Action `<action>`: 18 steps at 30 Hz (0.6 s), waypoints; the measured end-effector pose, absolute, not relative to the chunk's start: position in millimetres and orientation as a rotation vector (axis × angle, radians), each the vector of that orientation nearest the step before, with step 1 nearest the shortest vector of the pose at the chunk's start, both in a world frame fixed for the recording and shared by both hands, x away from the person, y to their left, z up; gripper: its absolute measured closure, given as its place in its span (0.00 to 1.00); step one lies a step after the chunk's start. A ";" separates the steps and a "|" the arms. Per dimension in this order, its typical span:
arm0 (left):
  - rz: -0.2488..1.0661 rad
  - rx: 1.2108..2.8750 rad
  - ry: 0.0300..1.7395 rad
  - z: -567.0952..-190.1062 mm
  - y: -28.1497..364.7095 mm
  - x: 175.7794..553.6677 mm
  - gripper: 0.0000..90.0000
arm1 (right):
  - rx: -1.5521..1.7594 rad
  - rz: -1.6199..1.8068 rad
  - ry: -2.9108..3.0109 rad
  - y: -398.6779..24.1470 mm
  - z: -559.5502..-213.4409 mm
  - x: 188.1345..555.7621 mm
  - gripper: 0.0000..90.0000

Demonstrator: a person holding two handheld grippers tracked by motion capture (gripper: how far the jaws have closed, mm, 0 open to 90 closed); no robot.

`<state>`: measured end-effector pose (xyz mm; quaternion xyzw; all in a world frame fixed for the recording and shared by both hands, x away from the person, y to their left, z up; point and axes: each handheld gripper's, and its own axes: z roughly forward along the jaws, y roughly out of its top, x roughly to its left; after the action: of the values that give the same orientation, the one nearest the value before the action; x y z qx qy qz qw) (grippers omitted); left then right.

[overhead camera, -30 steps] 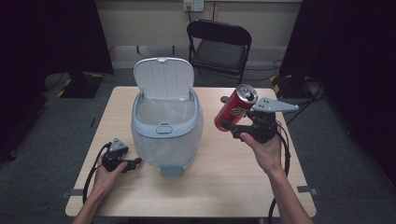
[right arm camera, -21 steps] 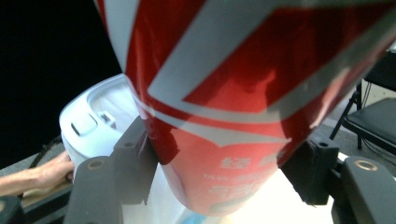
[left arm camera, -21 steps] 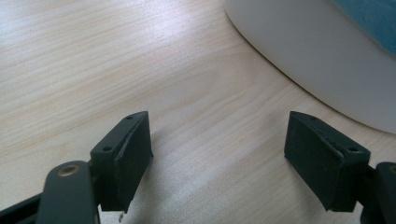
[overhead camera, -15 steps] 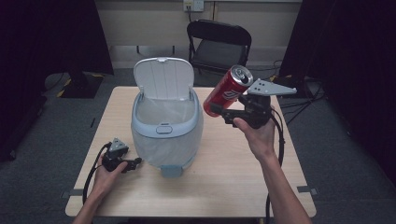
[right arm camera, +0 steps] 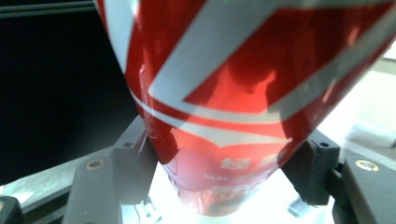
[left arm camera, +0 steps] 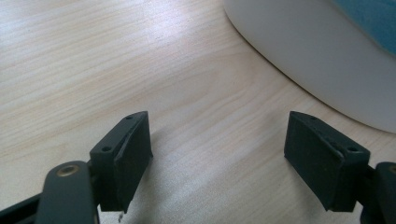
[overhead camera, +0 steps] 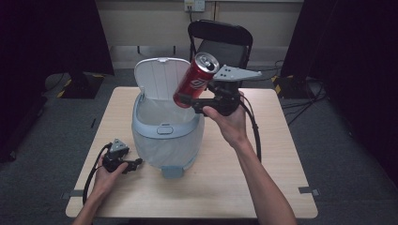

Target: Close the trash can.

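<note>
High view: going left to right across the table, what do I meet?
Left hand-held gripper, resting open on the table → pale blue bin with its lid up → red can, tilted over the bin's right rim → right hand-held gripper clamping it.

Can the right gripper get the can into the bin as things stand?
Probably yes. The bin's lid stands open, and the right gripper holds the red can tilted right above the bin opening, nothing between.
</note>
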<state>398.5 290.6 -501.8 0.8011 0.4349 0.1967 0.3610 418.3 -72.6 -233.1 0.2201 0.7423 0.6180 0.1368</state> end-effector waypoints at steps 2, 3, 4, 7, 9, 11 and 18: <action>0.507 2.065 1.119 -501.8 290.7 398.5 0.25 | 0.630 1.771 2.173 -60.1 -238.1 424.2 0.37; 0.507 2.065 1.119 -501.8 290.7 398.5 0.25 | 0.630 1.771 2.173 -60.1 -238.1 424.2 0.37; 0.506 2.065 1.118 -501.8 290.8 398.5 0.25 | 0.627 1.764 2.182 -56.6 -240.1 426.1 0.37; 0.506 2.066 1.117 -501.8 290.9 398.6 0.25 | 0.634 1.706 2.235 -45.6 -250.2 432.6 0.30; 0.506 2.066 1.117 -501.7 291.0 398.5 0.25 | 0.645 1.694 2.252 -44.1 -252.3 433.8 0.27; 0.505 2.066 1.116 -501.7 291.1 398.5 0.25 | 0.648 1.682 2.262 -44.2 -255.6 434.8 0.28; 0.505 2.067 1.115 -501.7 291.1 398.6 0.25 | 0.688 1.679 2.222 -64.6 -256.7 438.2 0.42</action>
<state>398.6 291.1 -501.7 0.8022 0.4329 0.1959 0.3614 438.2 -64.6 -256.7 0.2377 0.7673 0.5799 0.1359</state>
